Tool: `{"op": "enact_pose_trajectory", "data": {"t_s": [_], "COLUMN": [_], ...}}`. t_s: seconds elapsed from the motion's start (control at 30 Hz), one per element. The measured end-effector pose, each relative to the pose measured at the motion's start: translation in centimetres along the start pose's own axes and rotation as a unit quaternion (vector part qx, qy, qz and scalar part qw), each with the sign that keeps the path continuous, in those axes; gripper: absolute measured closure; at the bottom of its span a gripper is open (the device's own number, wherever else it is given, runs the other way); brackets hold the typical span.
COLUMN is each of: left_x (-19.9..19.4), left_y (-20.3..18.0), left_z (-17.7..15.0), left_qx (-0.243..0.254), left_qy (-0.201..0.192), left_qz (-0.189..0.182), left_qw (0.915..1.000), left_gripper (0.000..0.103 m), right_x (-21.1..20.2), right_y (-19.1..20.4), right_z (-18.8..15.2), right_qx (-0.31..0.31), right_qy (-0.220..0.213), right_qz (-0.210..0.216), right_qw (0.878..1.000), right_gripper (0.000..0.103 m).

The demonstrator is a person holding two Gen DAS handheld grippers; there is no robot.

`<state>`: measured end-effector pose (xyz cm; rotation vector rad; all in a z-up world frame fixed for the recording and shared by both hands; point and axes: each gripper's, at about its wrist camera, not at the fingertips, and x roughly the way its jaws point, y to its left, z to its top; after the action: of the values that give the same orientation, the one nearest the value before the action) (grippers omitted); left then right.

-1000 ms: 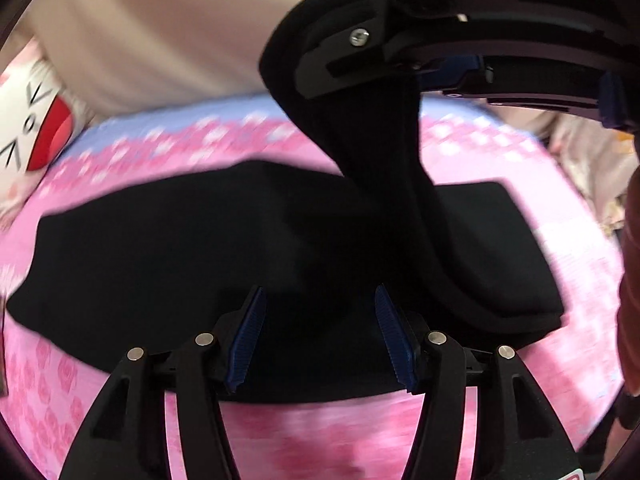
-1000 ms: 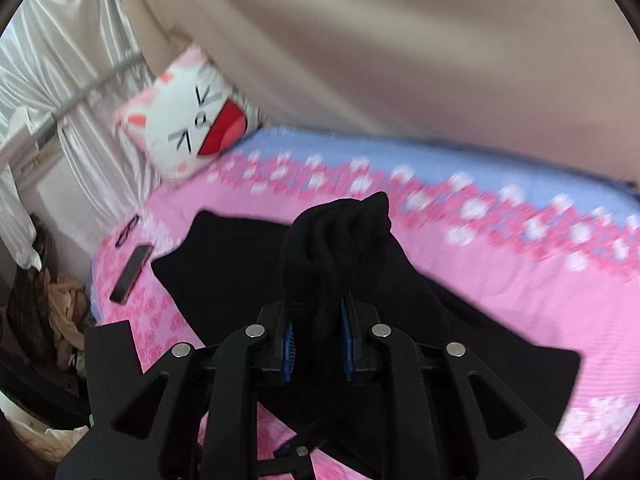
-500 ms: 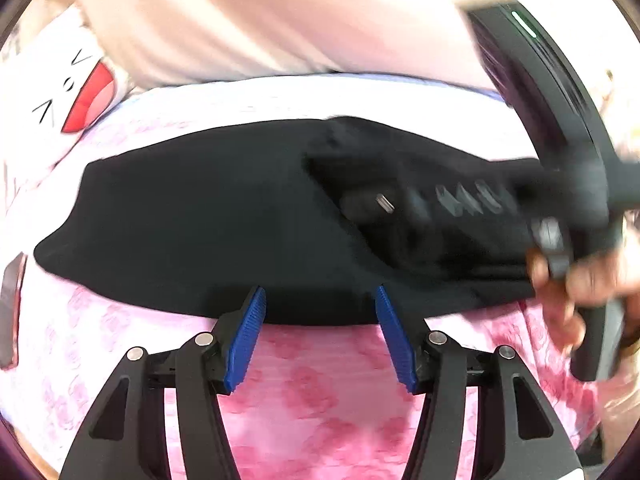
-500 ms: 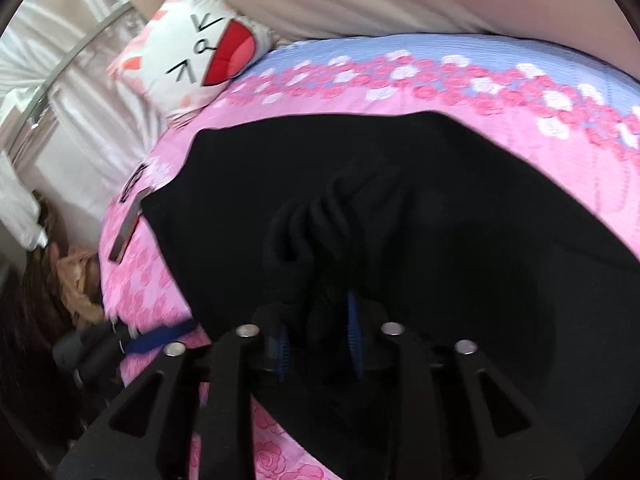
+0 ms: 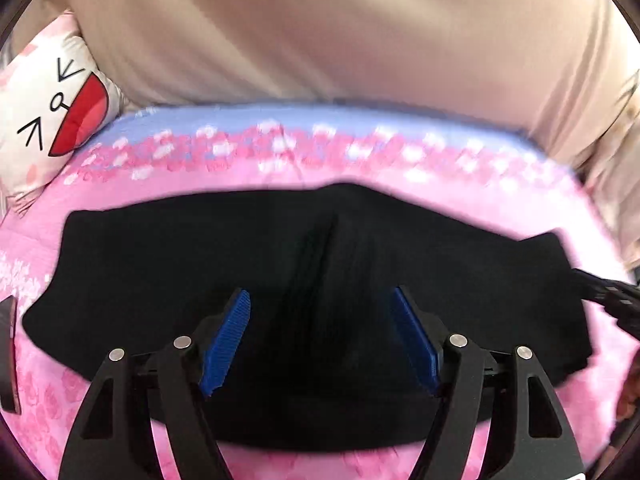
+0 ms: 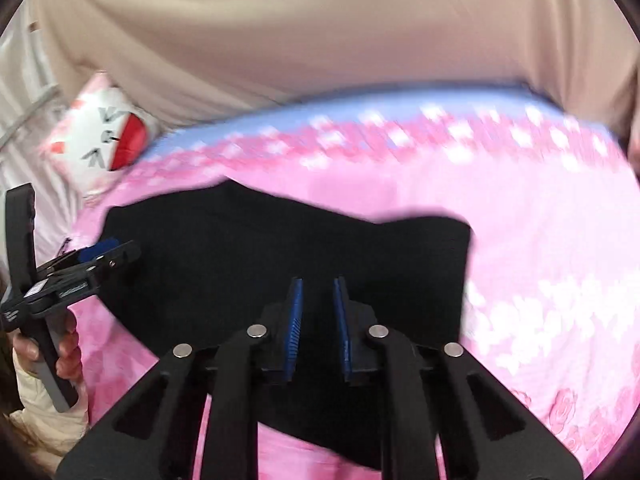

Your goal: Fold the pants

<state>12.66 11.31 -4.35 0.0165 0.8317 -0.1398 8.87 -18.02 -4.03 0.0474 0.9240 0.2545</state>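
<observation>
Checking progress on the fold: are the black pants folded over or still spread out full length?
Folded over: the pants lie as a short, wide block on the bed.

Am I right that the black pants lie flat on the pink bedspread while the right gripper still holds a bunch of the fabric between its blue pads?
Not quite. The black pants do lie flat on the pink bedspread, but the right gripper holds nothing: the right wrist view shows its blue pads slightly apart with no fabric between them.

Your left gripper [image 5: 322, 334] hides the pants' [image 5: 160, 264] near hem; the bedsheet's [image 6: 520, 240] flowers beyond the pants blur.
</observation>
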Motion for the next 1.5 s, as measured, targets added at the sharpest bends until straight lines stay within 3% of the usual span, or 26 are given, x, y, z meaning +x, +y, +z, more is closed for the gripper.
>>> {"op": "enact_pose_trajectory", "data": {"t_s": [0.07, 0.17, 0.3, 0.4, 0.5, 0.57, 0.63, 0.73, 0.77, 0.9, 1.0, 1.1, 1.2, 1.3, 1.4, 1.5], "left_x": [2.1, 2.4, 2.0, 1.6, 1.1, 0.2, 0.2, 1.9, 2.4, 3.1, 1.7, -1.3, -4.1, -6.2, -6.3, -5.5], "left_y": [-0.3, 0.0, -0.4, -1.1, -1.9, -2.7, -4.0, -5.5, -5.8, -6.1, -4.8, 0.1, 9.1, 19.2, 25.0, 26.7], "left_z": [-0.7, -1.6, -2.3, -2.3, -1.6, -1.3, -0.6, 0.0, 0.0, 0.0, 0.4, 0.5, -1.0, -4.7, -7.6, -9.1], "left_qx": [-0.005, -0.024, -0.027, -0.015, 0.001, 0.008, 0.02, 0.039, 0.044, 0.053, 0.028, -0.055, -0.2, -0.35, -0.436, -0.475], "left_qy": [0.033, 0.036, 0.037, 0.031, 0.029, 0.021, 0.015, 0.023, 0.023, 0.021, 0.015, -0.008, -0.02, -0.028, -0.015, -0.003], "left_qz": [0.01, 0.007, 0.019, 0.04, 0.053, 0.039, 0.031, 0.051, 0.061, 0.077, 0.063, 0.035, 0.051, 0.094, 0.086, 0.048], "left_qw": [0.9994, 0.9991, 0.9988, 0.9986, 0.9982, 0.999, 0.9992, 0.9977, 0.9969, 0.9954, 0.9975, 0.9979, 0.9783, 0.9316, 0.8956, 0.8788], "left_gripper": [0.033, 0.032, 0.03, 0.03, 0.031, 0.031, 0.031, 0.031, 0.03, 0.027, 0.027, 0.024, 0.019, 0.019, 0.02, 0.02], "right_x": [2.5, 1.7, 1.1, 4.9, 4.6, 2.5, 1.4, 2.1, 3.1, 2.8, 0.6, -0.5, -0.9, -0.2, 0.5, 1.3], "right_y": [-2.6, -4.6, -2.1, -4.0, -5.5, -3.7, -1.8, -1.5, -2.3, -3.6, -2.5, -1.0, 0.1, 0.7, 1.5, 2.6], "right_z": [-1.0, -0.8, 1.7, 3.1, 3.8, 4.1, 3.5, 1.8, 1.0, 0.5, 0.8, 0.8, 0.0, -0.6, -1.4, -1.9], "right_qx": [0.017, 0.09, 0.032, 0.033, 0.074, 0.049, 0.024, 0.002, 0.005, 0.037, 0.026, 0.004, -0.01, -0.011, -0.014, -0.021], "right_qy": [0.031, 0.014, -0.022, 0.01, 0.0, -0.026, -0.026, 0.0, 0.015, 0.007, -0.019, -0.028, -0.024, -0.012, 0.003, 0.013], "right_qz": [-0.031, 0.025, 0.007, -0.037, -0.009, 0.001, 0.026, -0.003, -0.026, -0.002, 0.007, 0.01, 0.006, 0.008, 0.011, 0.015], "right_qw": [0.999, 0.996, 0.999, 0.999, 0.997, 0.998, 0.999, 1.0, 1.0, 0.999, 0.999, 1.0, 1.0, 1.0, 1.0, 1.0], "right_gripper": [0.099, 0.097, 0.096, 0.103, 0.1, 0.097, 0.097, 0.097, 0.102, 0.098, 0.096, 0.095, 0.094, 0.094, 0.094, 0.094]}}
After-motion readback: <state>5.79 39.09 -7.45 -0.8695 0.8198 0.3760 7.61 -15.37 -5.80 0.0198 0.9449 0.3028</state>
